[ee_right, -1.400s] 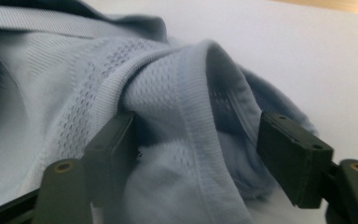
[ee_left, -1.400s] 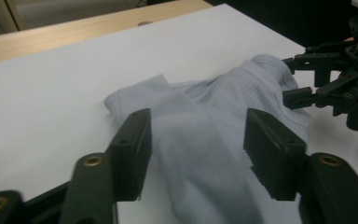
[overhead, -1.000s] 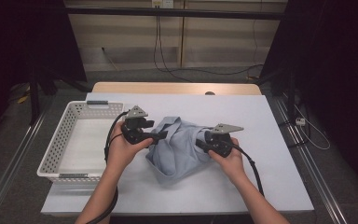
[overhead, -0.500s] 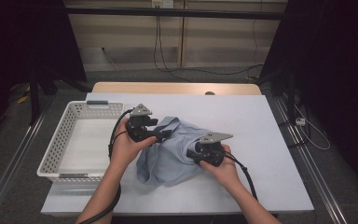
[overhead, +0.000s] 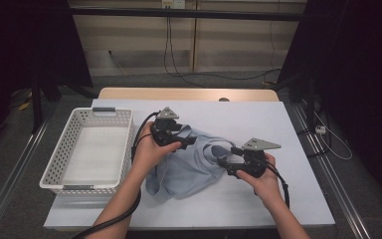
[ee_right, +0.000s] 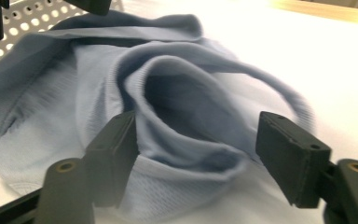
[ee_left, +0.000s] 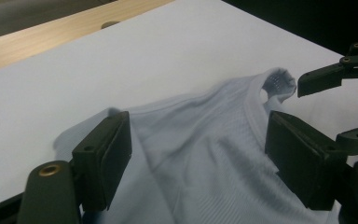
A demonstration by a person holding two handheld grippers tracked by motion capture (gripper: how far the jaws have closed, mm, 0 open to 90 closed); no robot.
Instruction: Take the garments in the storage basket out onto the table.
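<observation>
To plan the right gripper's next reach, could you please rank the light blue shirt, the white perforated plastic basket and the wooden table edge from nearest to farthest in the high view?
From the right gripper:
1. Light blue shirt, at its jaws.
2. Wooden table edge, far side.
3. White perforated plastic basket, far left.

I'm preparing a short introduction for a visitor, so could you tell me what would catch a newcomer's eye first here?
A crumpled light blue shirt lies mid-table on the white table, between the left gripper and right gripper. Both grippers' jaws stand open around its folds; the right's have just been opening. A white basket sits at the table's left edge.

Pale blue shirt (overhead: 189, 167), white perforated basket (overhead: 64, 177), seemingly white table (overhead: 258, 117).
</observation>
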